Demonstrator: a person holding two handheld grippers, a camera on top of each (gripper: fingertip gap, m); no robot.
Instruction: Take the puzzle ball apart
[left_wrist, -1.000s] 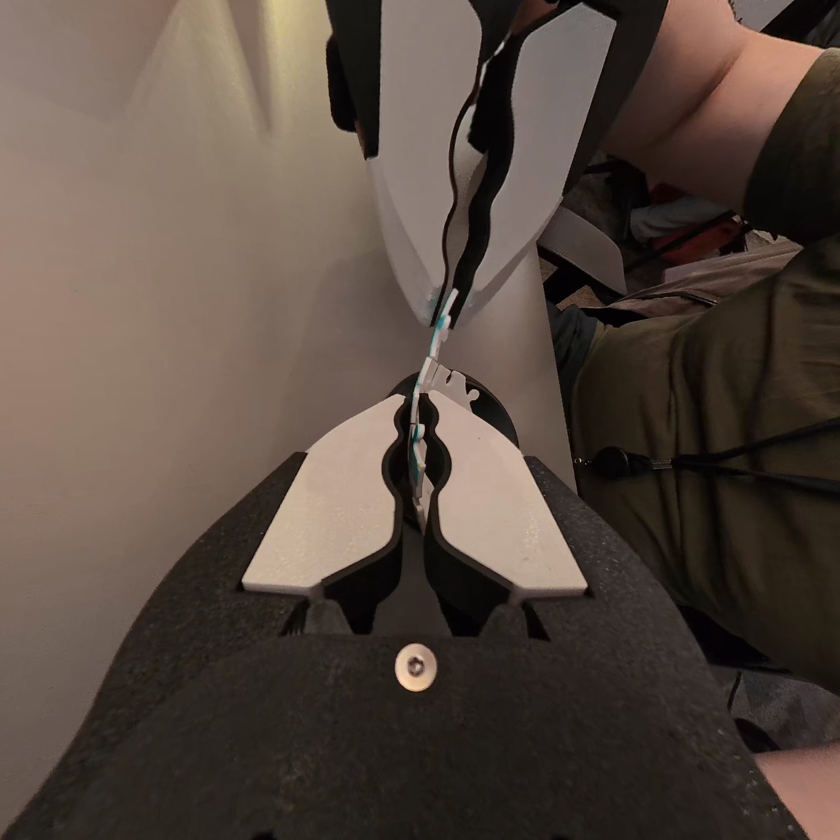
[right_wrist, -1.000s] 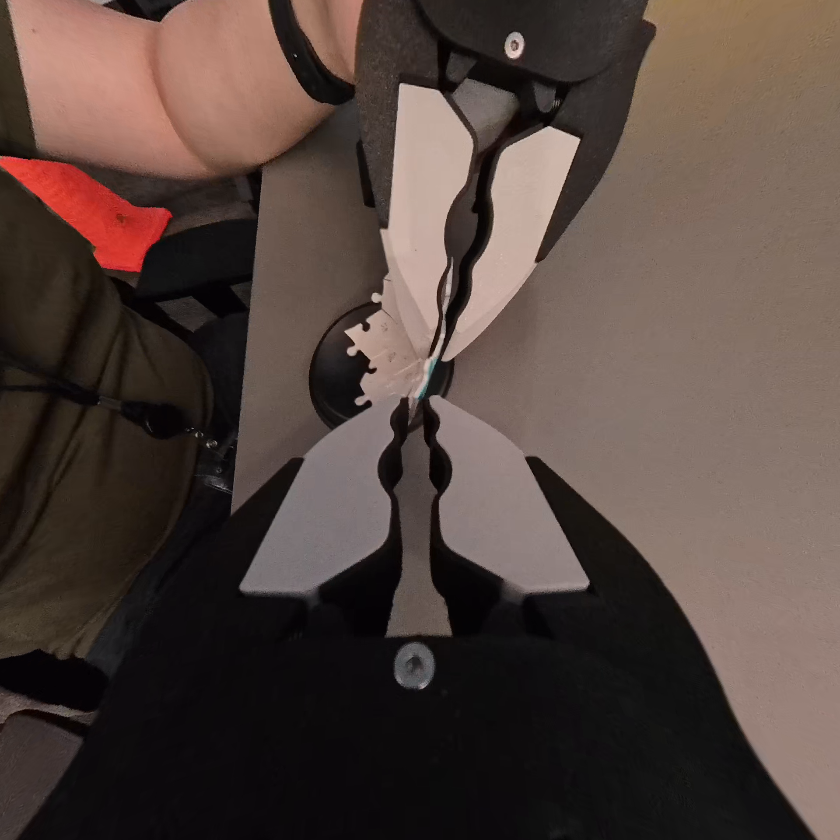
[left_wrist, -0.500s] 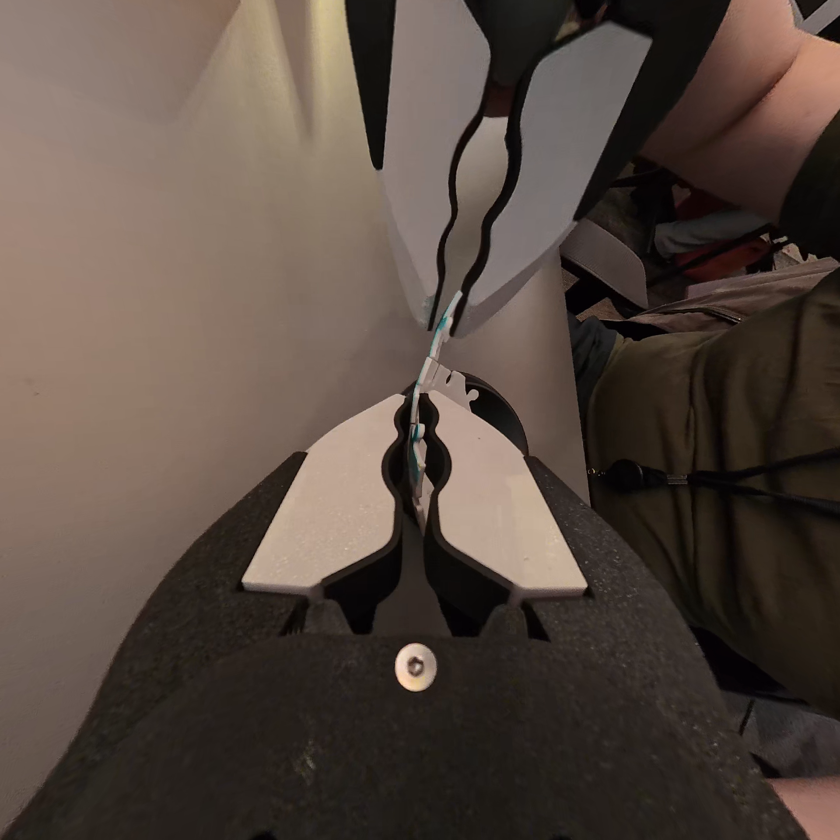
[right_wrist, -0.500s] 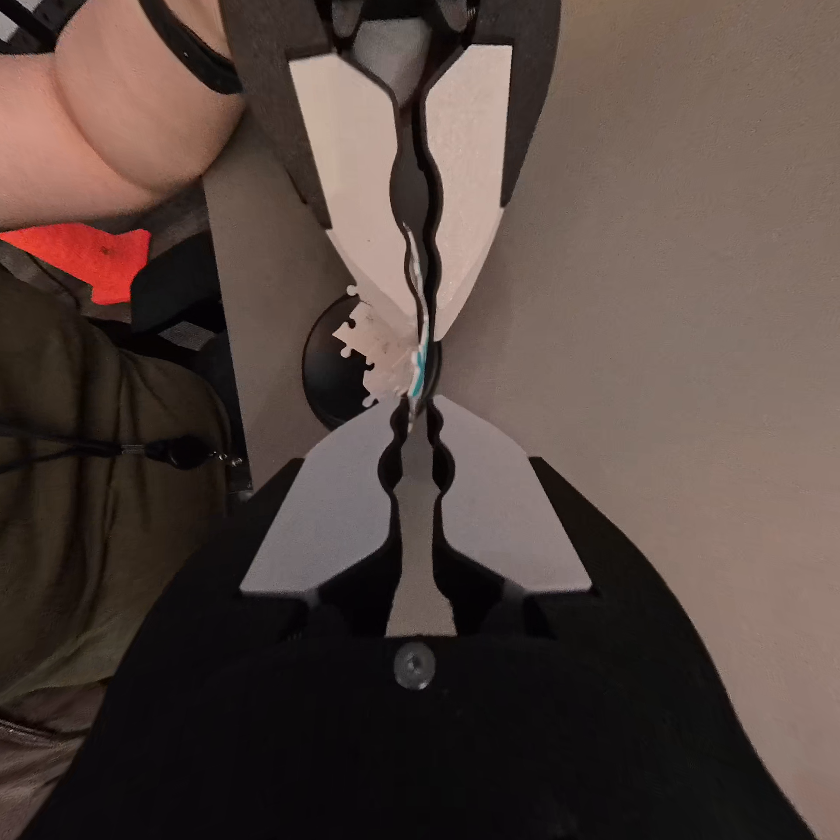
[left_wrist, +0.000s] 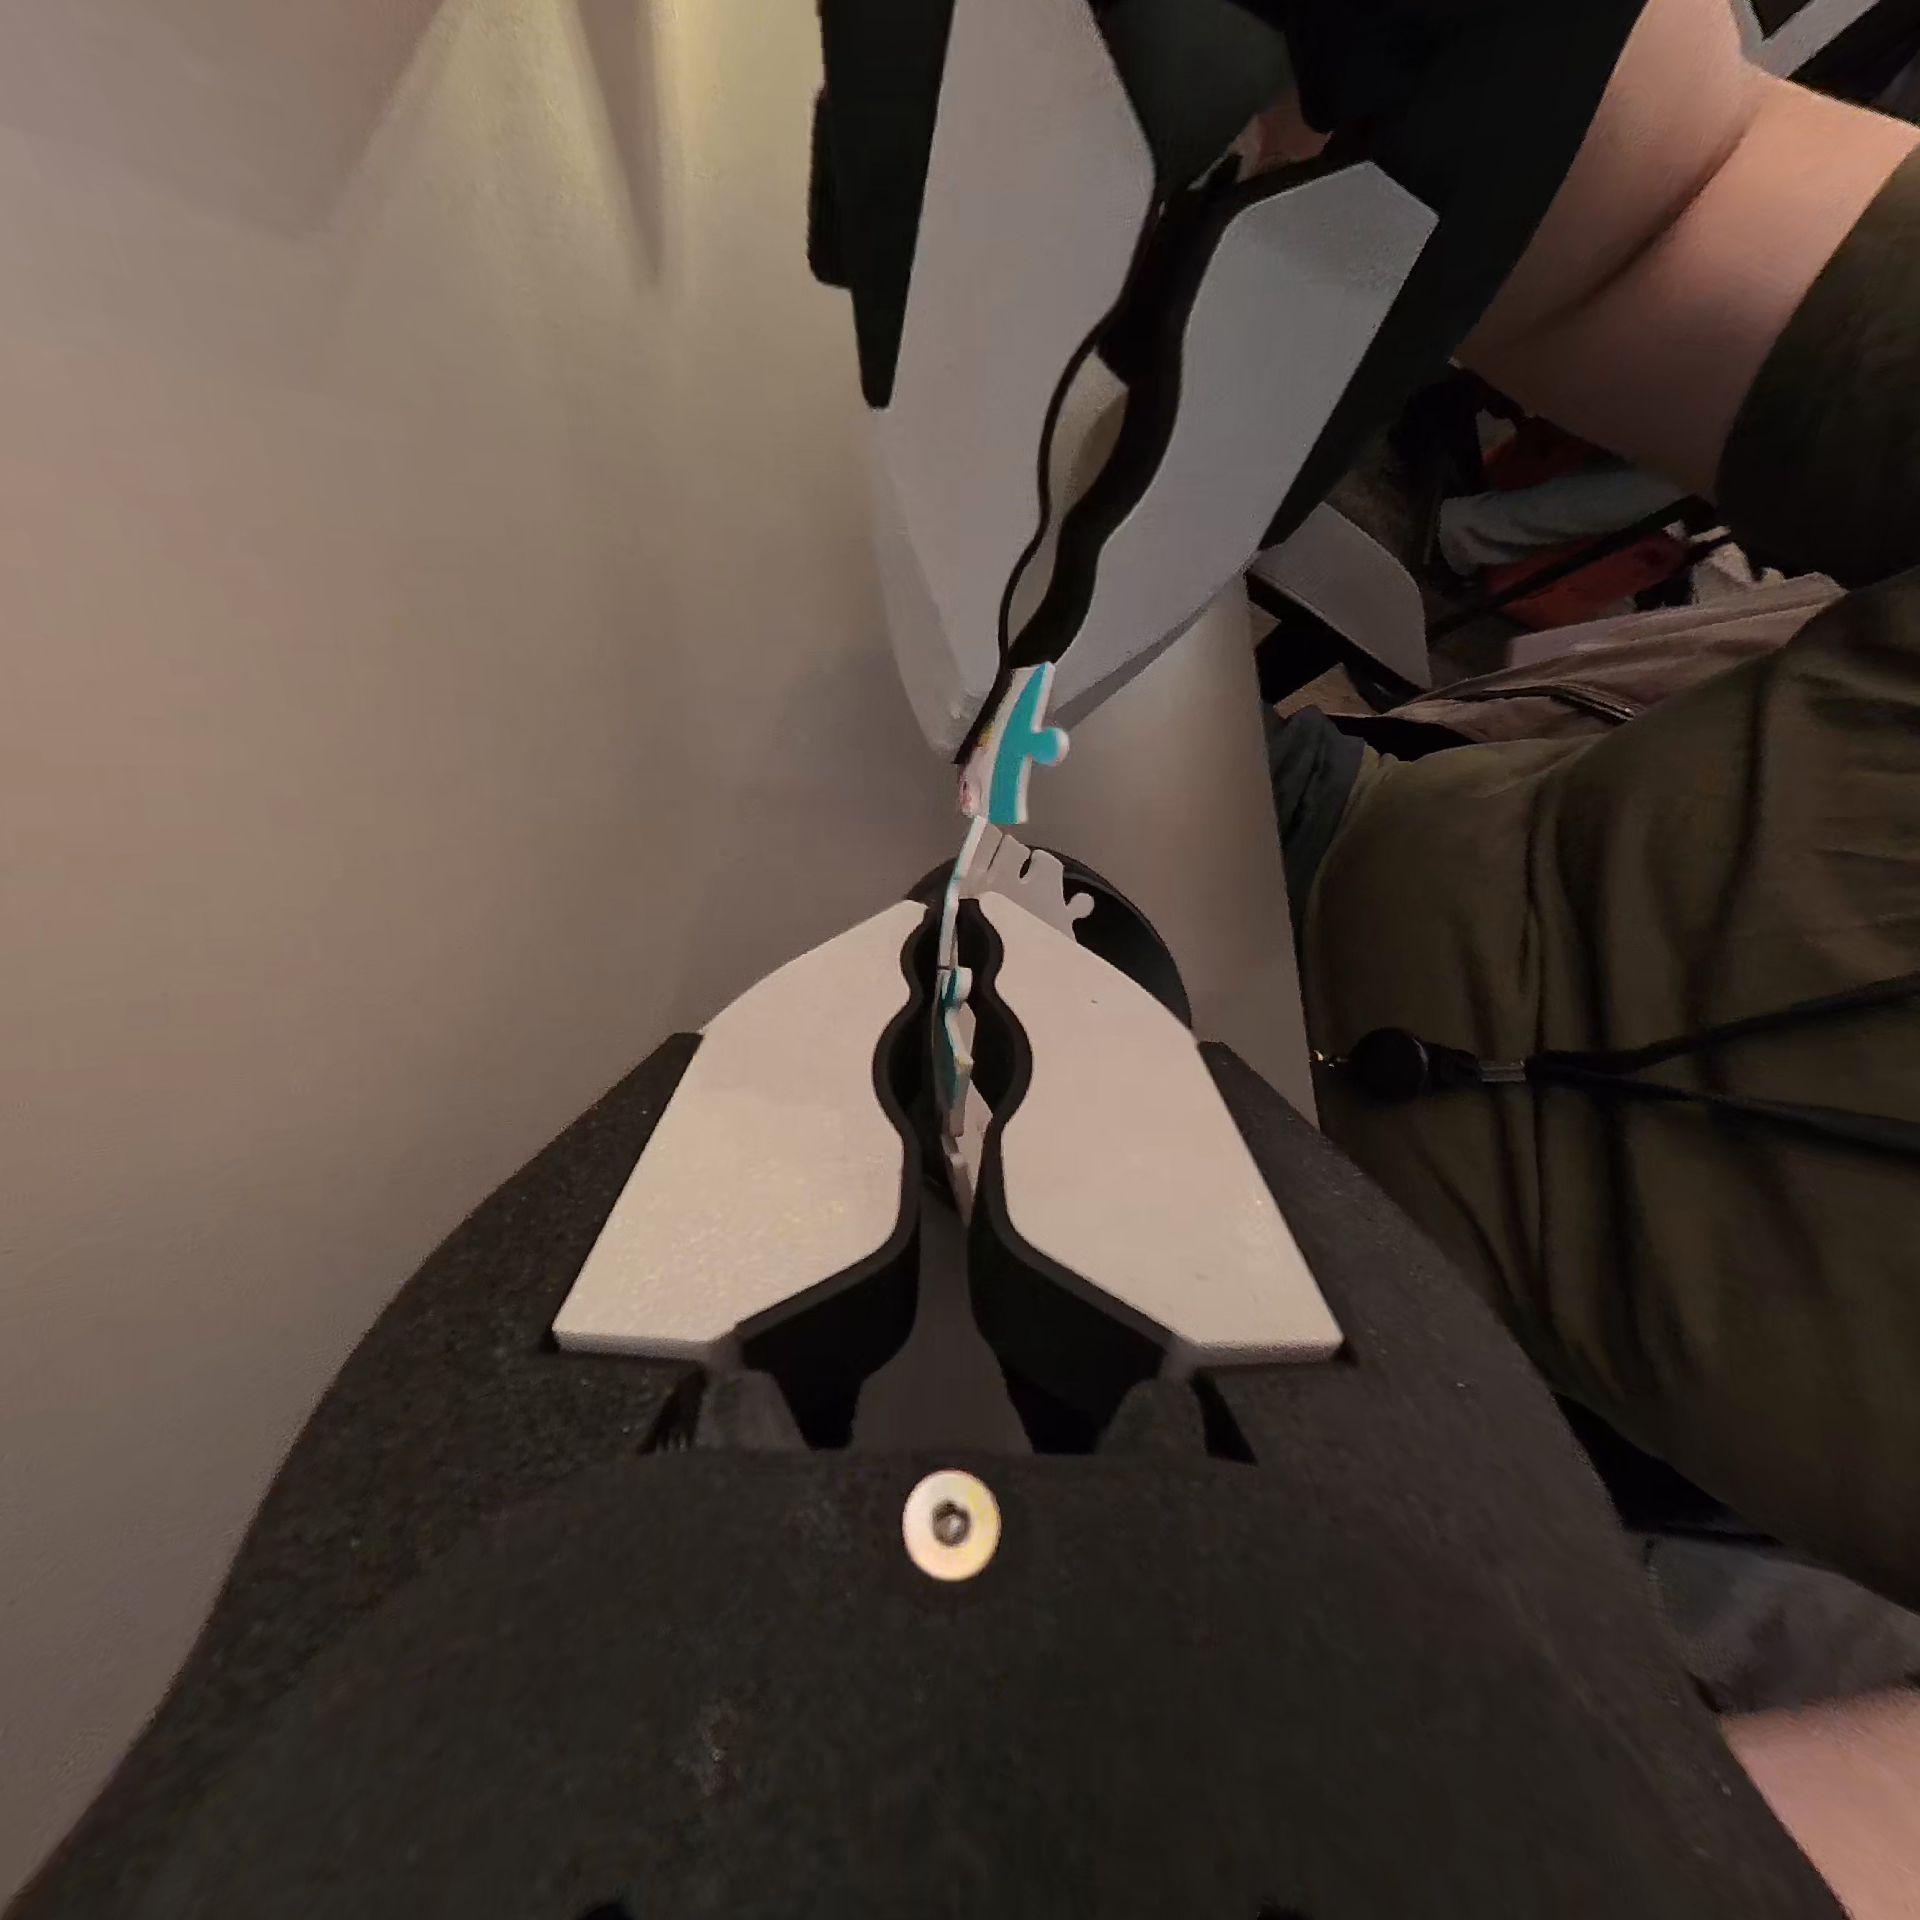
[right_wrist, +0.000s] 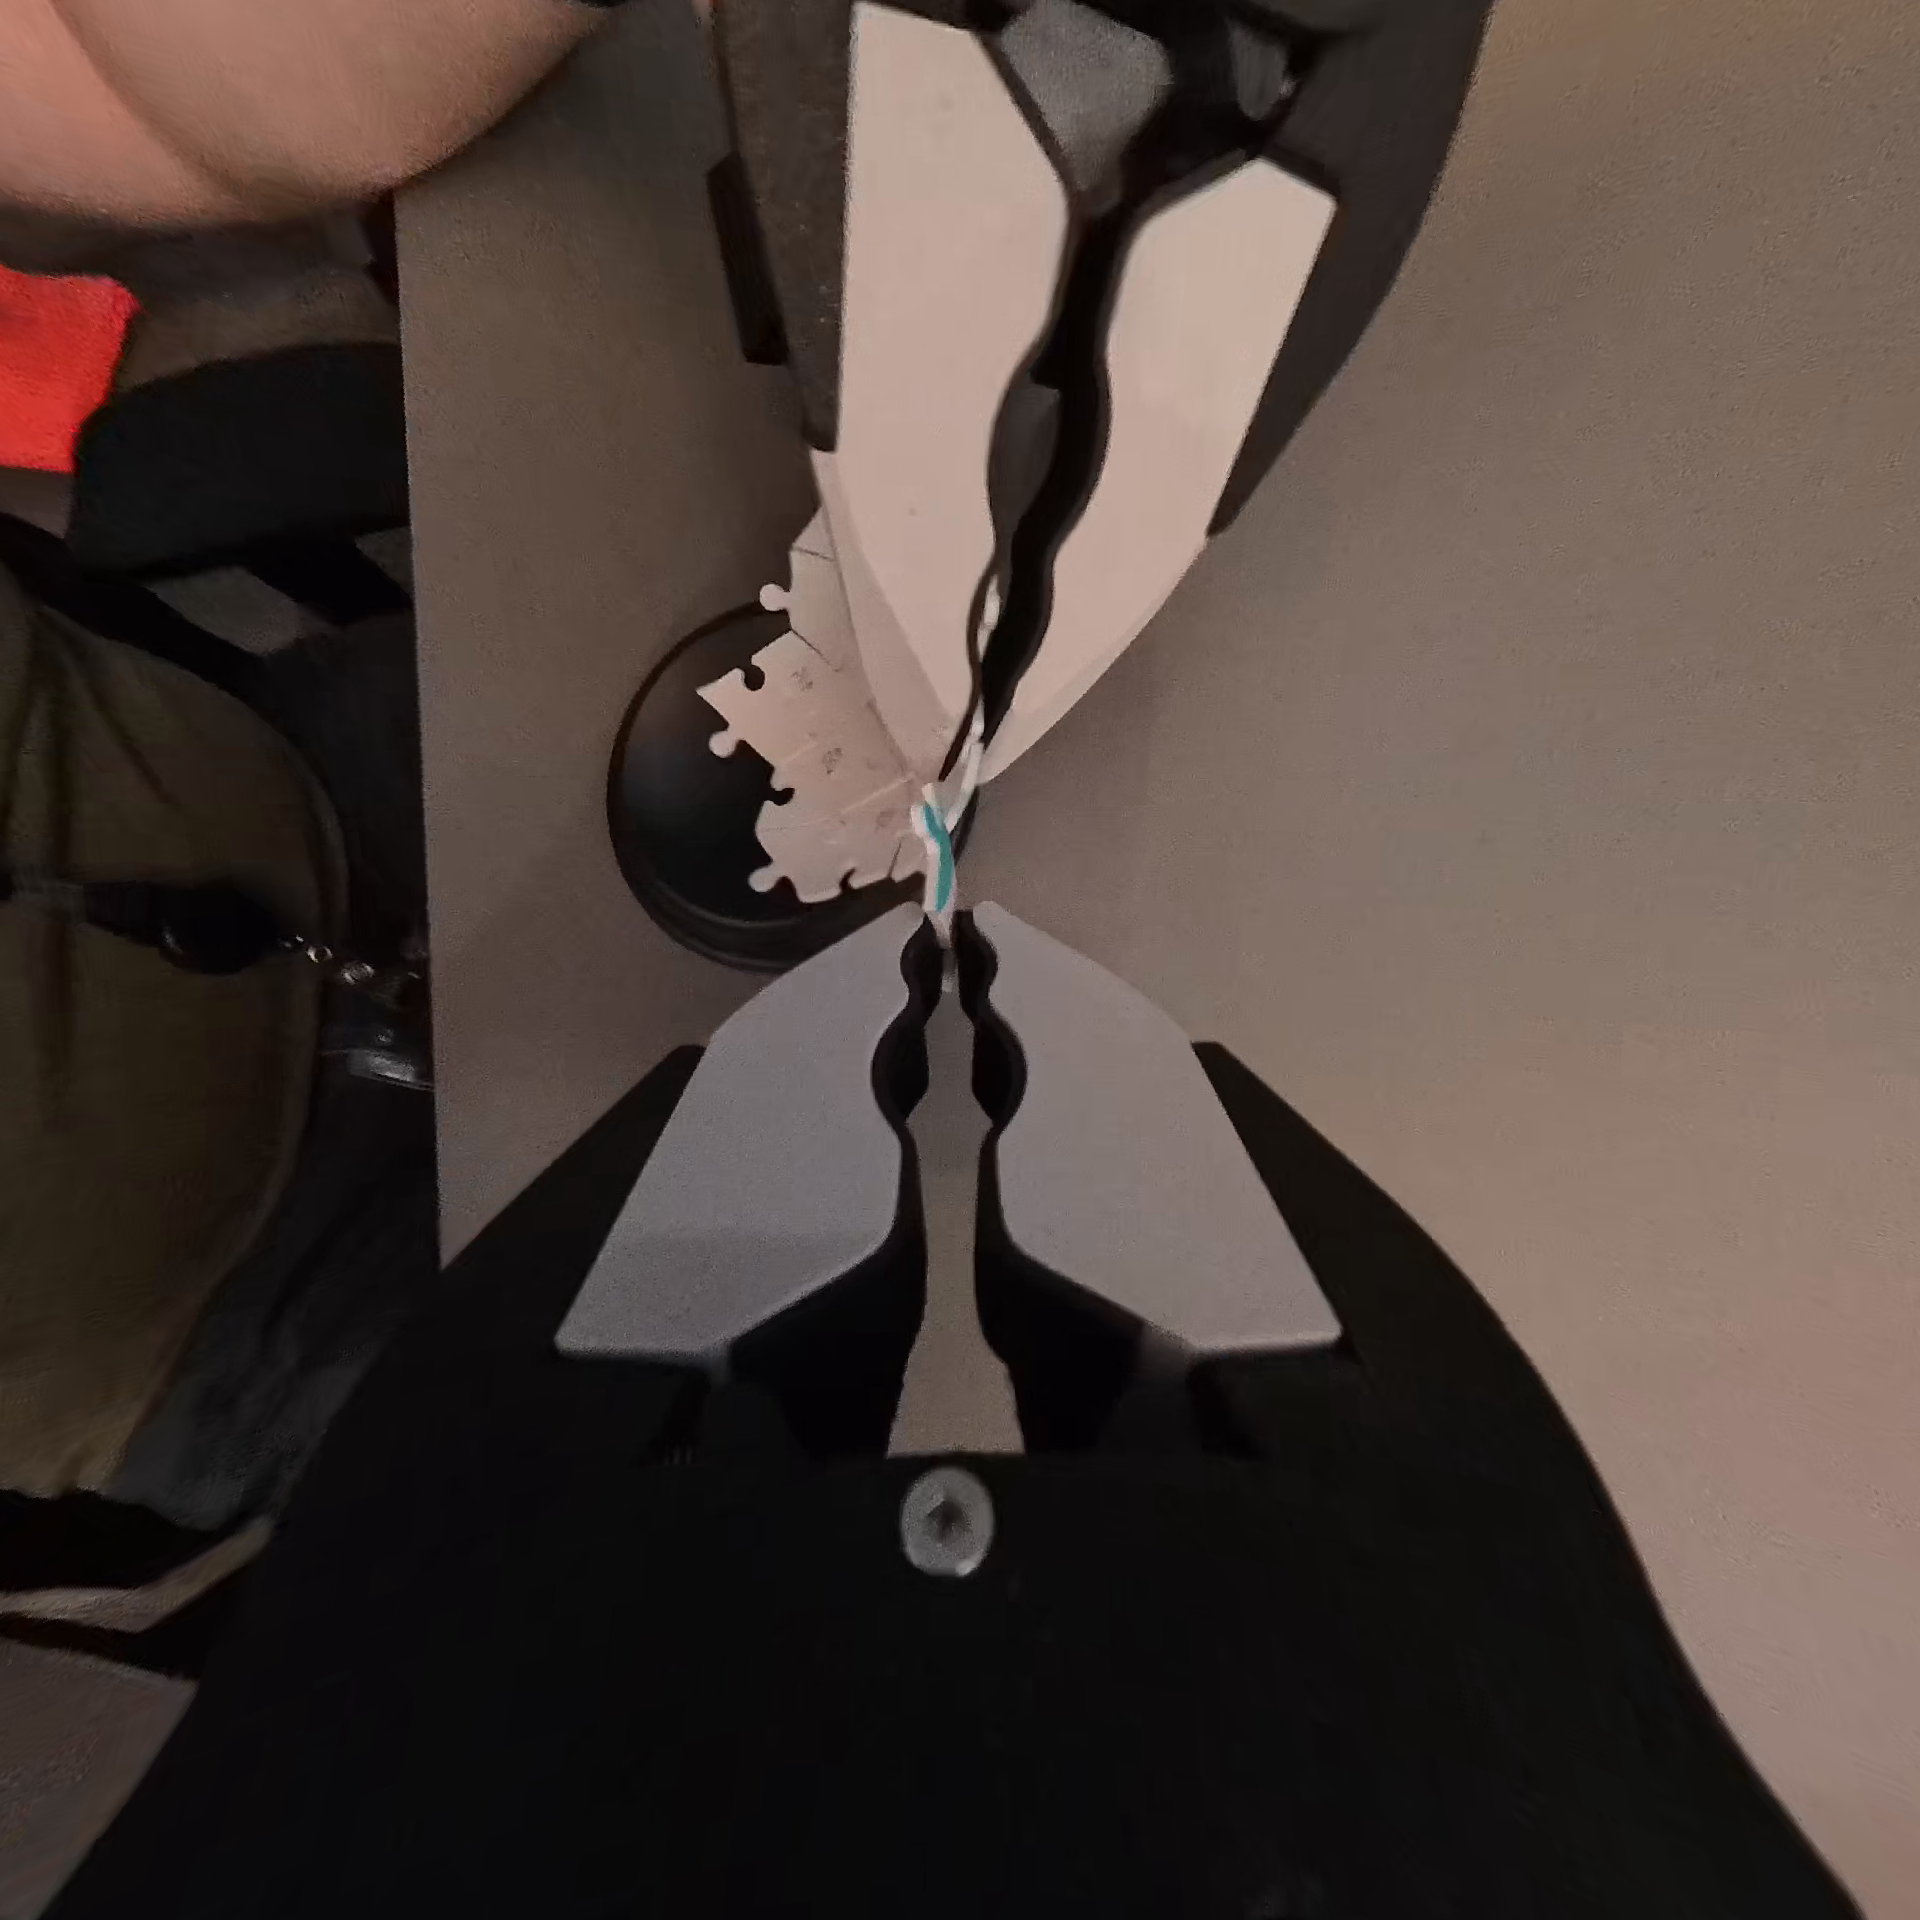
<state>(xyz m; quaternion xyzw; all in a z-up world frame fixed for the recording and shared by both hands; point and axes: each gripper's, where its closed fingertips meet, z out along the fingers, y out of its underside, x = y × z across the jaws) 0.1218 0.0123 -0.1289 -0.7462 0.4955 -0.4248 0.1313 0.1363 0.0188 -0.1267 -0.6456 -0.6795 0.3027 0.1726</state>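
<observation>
A plain pale surface (right_wrist: 1558, 727) fills most of both views, and a round black disc (right_wrist: 675, 810) lies on it close to its edge. Beyond that edge sits a person in an olive-green garment (left_wrist: 1610, 987), across which runs a black cord with a small clip (left_wrist: 1392, 1060). Farther back lie a bright red-orange patch (right_wrist: 52, 364), a white curved object (left_wrist: 1351, 592) and some blurred clutter.

The puzzle pieces (left_wrist: 1023, 743) are teal on one face, white (right_wrist: 831, 769) on the other; the desk (left_wrist: 416, 623) is beige, the person's sleeve (left_wrist: 1662, 935) olive.
</observation>
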